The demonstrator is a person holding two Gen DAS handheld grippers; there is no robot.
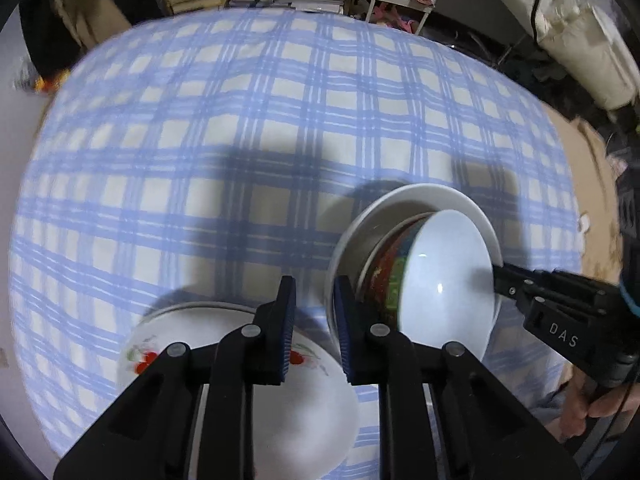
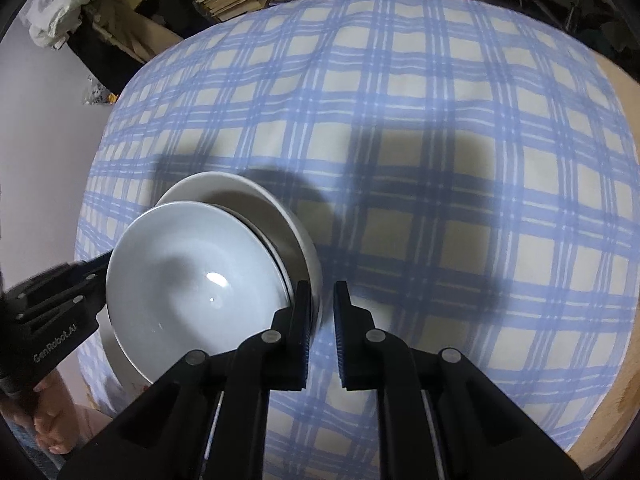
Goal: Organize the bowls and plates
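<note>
Midway through the stacking, by the look of it: a bowl (image 2: 192, 280), white inside and patterned red and green outside, already nested on a plain white plate (image 2: 224, 184), with what may be a second bowl under it, hard to tell. Both grippers brought to the opposite rims of that plate, so probably about to lift or shift the whole stack as one. A second plate with a red flower print (image 1: 312, 408) lying flat on the checked cloth (image 1: 240, 120) of the desk, just beside the stack and right under the left gripper (image 1: 314, 332); likely the place the stack belongs.

Next move: needs a firm hold on both sides first, then a level lift, since the bowl sits loose and could slide.

Left jaws: only narrowly apart, the plain plate's rim just inside the right-hand pad, cloth showing between rim and the other pad, so no grip yet. Right gripper (image 2: 322, 332): jaws almost closed, apparently pinching the plate's rim on its side, though partly hidden by the finger.
</note>
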